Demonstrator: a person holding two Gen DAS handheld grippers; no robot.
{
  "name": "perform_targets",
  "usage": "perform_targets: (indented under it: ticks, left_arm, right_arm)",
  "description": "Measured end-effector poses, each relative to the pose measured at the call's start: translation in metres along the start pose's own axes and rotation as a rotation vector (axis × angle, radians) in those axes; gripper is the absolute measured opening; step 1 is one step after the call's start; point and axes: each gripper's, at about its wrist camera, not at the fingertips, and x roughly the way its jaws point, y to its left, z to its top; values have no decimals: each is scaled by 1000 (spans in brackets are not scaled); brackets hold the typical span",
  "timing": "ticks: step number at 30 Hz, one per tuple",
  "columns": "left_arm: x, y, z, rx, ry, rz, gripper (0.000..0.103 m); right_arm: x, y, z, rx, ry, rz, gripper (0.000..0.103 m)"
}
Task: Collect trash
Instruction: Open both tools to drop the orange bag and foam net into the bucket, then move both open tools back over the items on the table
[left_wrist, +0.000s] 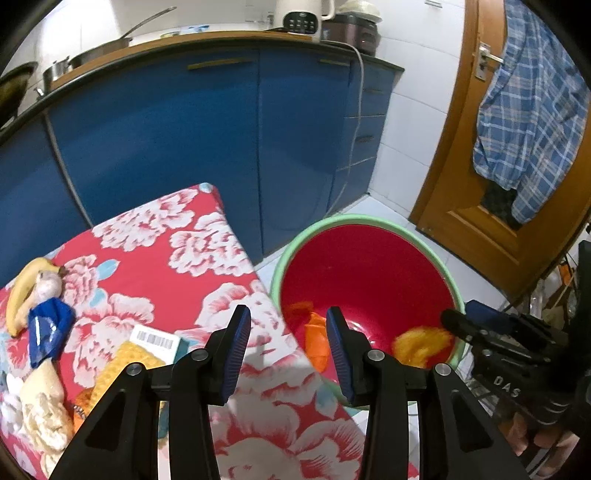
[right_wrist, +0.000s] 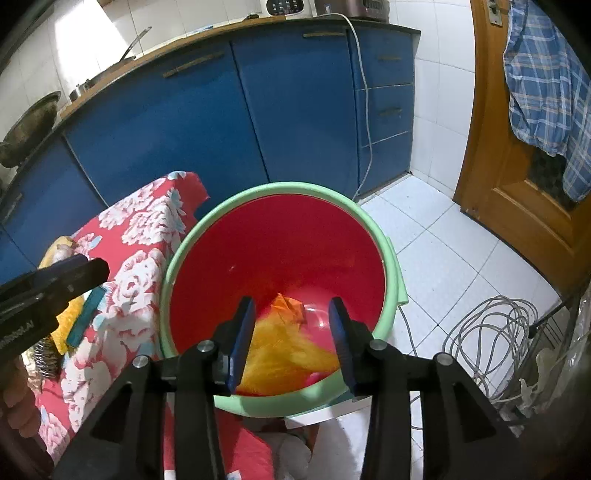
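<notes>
Trash in bucket: an orange wrapper (right_wrist: 290, 304) lies on the floor of the red bucket (right_wrist: 280, 236), and a blurred yellow-orange piece (right_wrist: 291, 356) sits against the near wall below the right gripper.
Trash on table: a banana (left_wrist: 22, 291), a blue wrapper (left_wrist: 48, 330), a barcoded packet (left_wrist: 157, 341), a yellow waffle cloth (left_wrist: 122, 363) and pale crumpled scraps (left_wrist: 42, 406) lie at the left end of the floral tablecloth (left_wrist: 155, 266).
Left gripper (left_wrist: 288, 347): jaws parted, nothing between the blue pads; it hangs over the table's edge where it meets the bucket's green rim (left_wrist: 280, 258).
Right gripper (right_wrist: 291, 332): jaws parted, pads pressing on nothing; it hovers above the bucket's mouth, with the yellow-orange piece seen through the gap, lower down and not touched.
Trash relative to tongs: bucket contents lie below and ahead of both tools; the table litter is well off to the left of the left gripper.
Hard to make out: the yellow-orange piece is motion-blurred, so its kind cannot be told; its lower edge is hidden behind the right gripper's fingers.
Cut off: the scraps at the table's near-left corner run out of the left wrist view; the left fingers cover part of the orange wrapper there.
Hidden: the bucket's near rim lies behind both tools' black frames.
Hands: in each wrist view the other tool shows at the edge, partly cropped, with fingers (left_wrist: 546, 439) gripping its handle.
</notes>
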Motion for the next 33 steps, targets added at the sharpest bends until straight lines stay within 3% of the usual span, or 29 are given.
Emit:
perform_targets:
  ticks: [14, 23, 33]
  left_arm:
    - [-47, 37, -22, -62, -38, 66, 45]
    - [-89, 71, -41, -127, -78, 123, 52]
    - [-119, 117, -66, -213, -92, 186, 56]
  right_arm:
    - [-50, 27, -9, 9, -49, 44, 51]
    - [-83, 65, -15, -35, -91, 110, 54]
    - [-91, 111, -24, -89, -80, 179, 55]
